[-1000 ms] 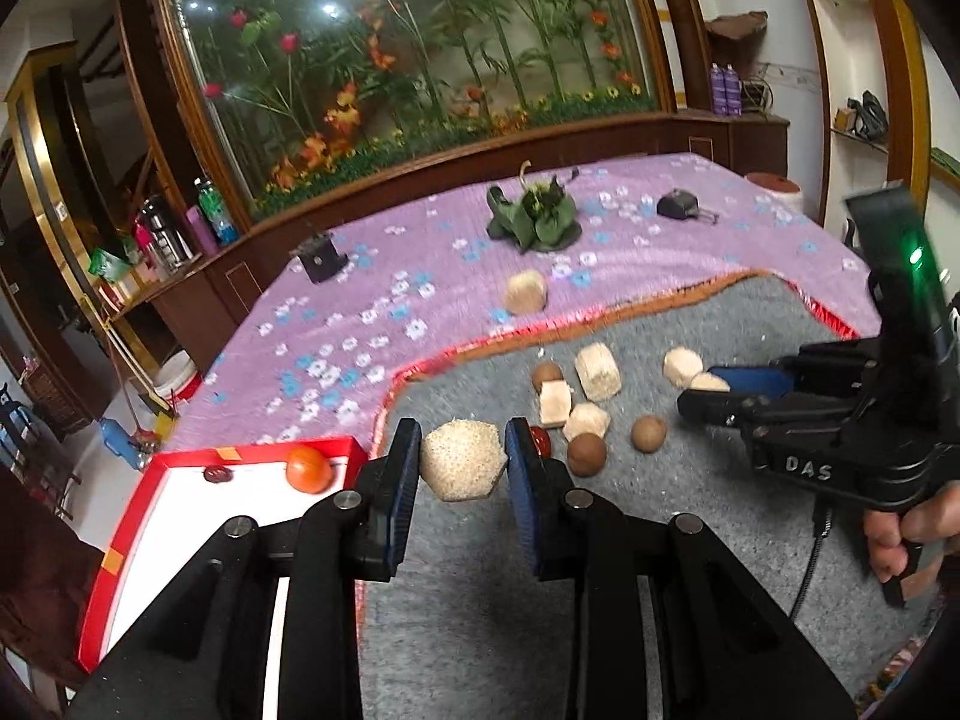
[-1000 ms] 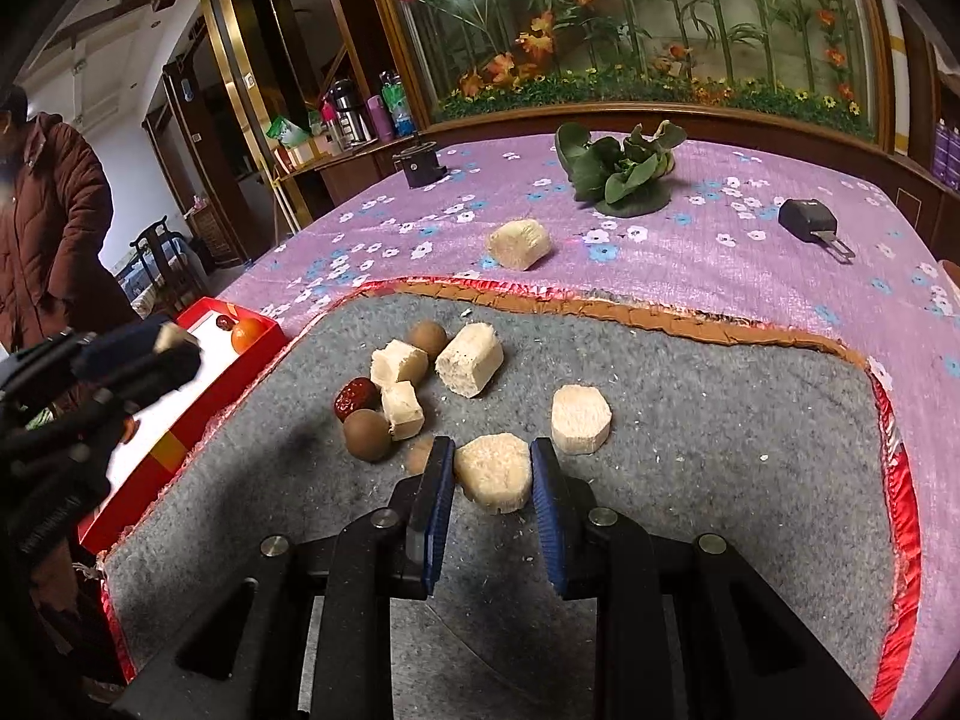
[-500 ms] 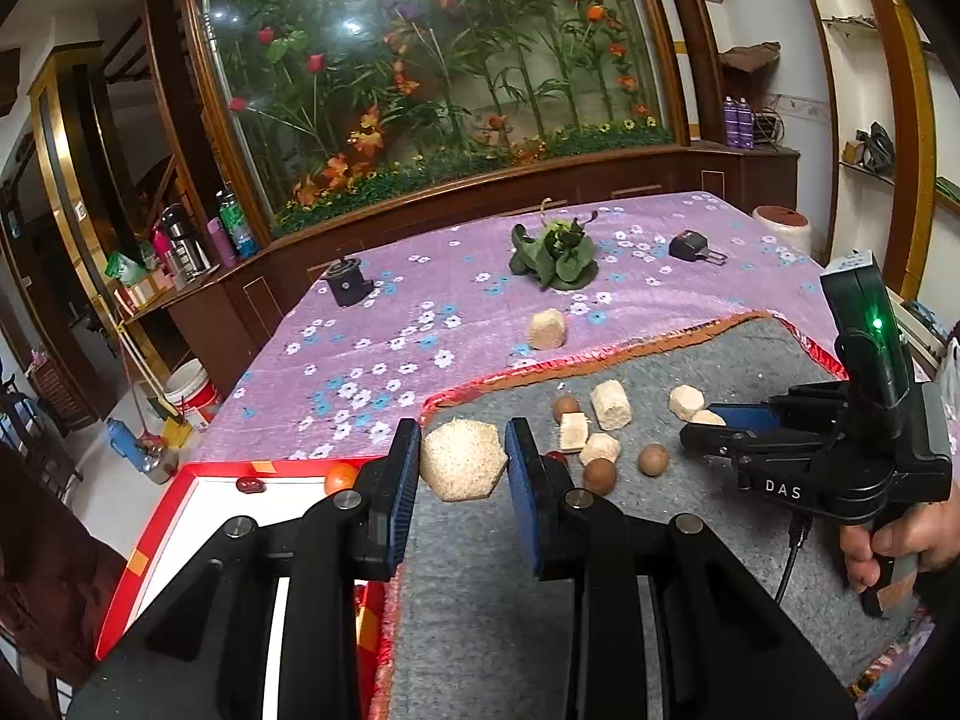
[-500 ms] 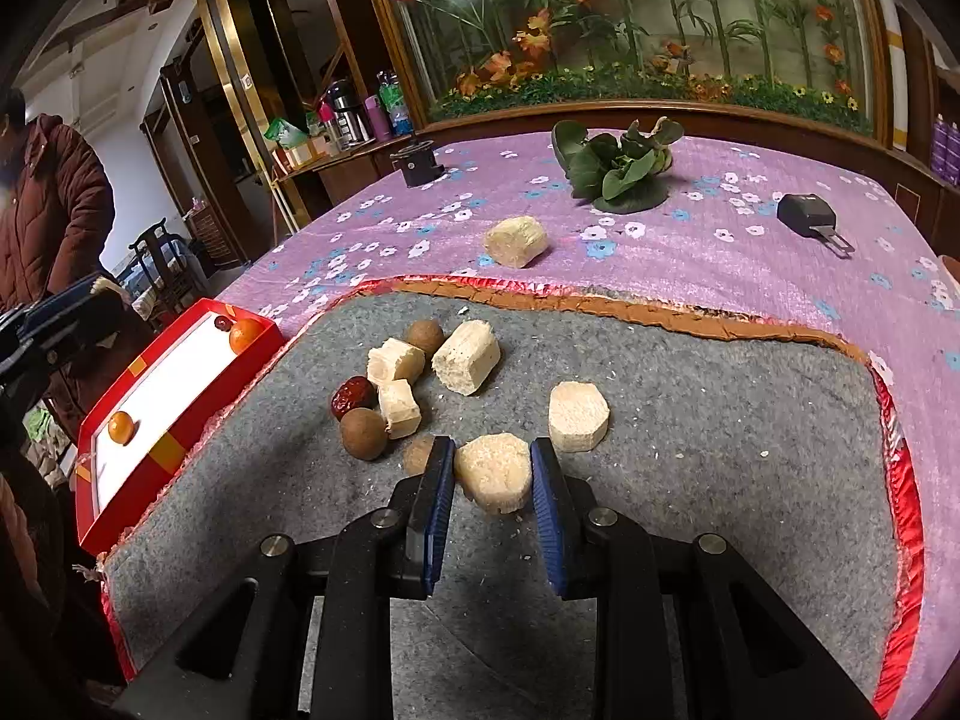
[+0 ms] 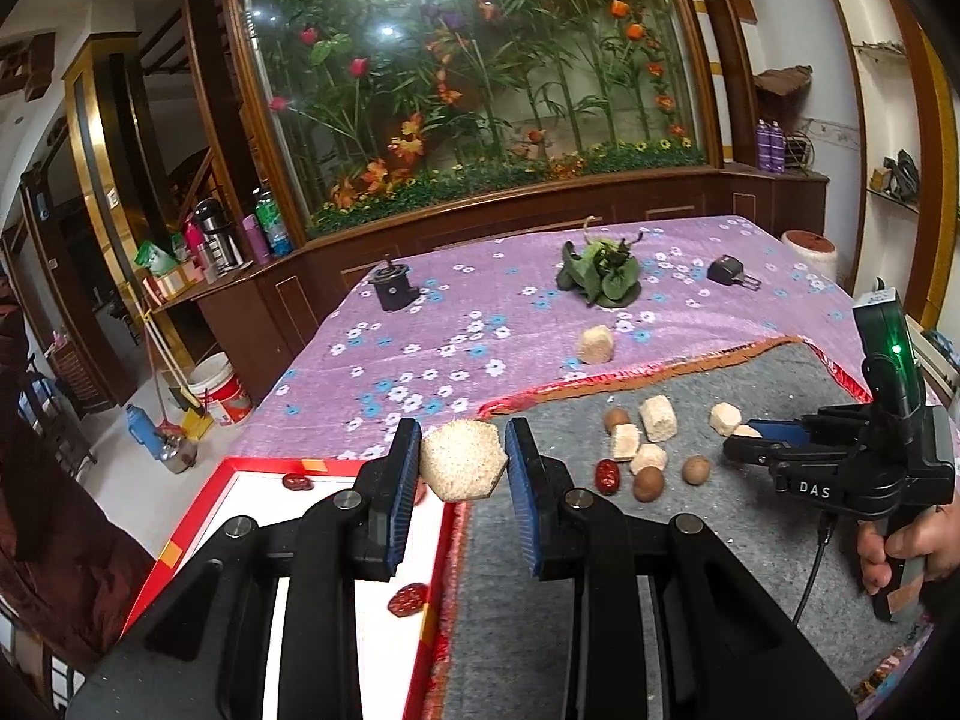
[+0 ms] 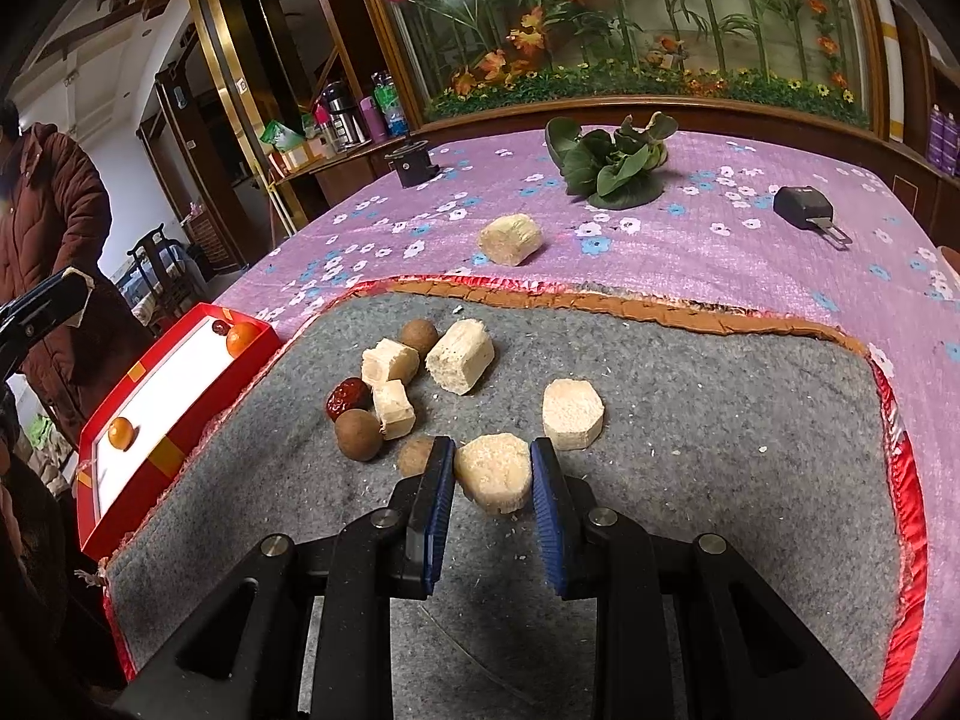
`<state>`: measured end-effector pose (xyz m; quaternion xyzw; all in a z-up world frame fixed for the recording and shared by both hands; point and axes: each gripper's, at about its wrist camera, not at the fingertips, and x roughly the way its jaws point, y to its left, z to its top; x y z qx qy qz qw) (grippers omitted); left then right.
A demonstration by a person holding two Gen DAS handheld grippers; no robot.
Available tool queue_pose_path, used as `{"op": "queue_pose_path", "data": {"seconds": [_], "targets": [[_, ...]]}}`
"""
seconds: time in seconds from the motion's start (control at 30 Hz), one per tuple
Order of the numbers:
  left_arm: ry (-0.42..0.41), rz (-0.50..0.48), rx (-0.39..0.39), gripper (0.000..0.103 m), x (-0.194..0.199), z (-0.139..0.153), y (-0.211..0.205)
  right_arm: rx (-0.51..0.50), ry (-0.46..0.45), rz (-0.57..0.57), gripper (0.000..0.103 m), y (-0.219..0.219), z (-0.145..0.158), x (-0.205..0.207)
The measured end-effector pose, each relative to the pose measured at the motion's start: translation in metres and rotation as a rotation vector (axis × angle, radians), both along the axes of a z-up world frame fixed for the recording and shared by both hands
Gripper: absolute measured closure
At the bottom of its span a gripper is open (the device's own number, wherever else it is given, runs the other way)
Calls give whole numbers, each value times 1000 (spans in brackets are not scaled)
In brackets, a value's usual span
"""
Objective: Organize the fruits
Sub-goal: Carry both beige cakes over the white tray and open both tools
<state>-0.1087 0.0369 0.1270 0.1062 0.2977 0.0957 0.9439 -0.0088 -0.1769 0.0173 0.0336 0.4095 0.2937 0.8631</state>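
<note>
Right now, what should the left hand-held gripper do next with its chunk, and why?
Probably carry it a little further over the red tray and lower it. The left hand-held gripper is shut on a pale sugarcane chunk, held up about at the tray's edge, and fruits already lie on the tray's white floor.

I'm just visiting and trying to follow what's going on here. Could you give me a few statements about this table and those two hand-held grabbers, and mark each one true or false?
1. The left gripper is clamped on a pale sugarcane chunk. True.
2. The right gripper is empty. False: it grips another sugarcane chunk low over the grey felt mat.
3. The red-rimmed tray holds two small orange fruits. True.
4. All the sugarcane pieces lie on the mat. False: one piece lies on the purple flowered cloth.
5. The leafy greens sit in the tray. False: they are on the cloth.
</note>
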Motion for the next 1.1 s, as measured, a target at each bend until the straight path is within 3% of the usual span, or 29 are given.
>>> {"op": "queue_pose_path", "data": {"seconds": [0.3,0.6,0.83,1.1], "targets": [[-24,66,-11,77,-14,2,34,109,-10,22,77,26,29,-12],[-47,175,-52,77,-36,-1,89,130,-73,234,77,139,71,-40],[-55,231,-80,77,-45,-7,123,114,-83,321,78,203,75,-57],[-50,263,-100,77,-48,-15,145,98,-64,367,78,235,68,-67]]}}
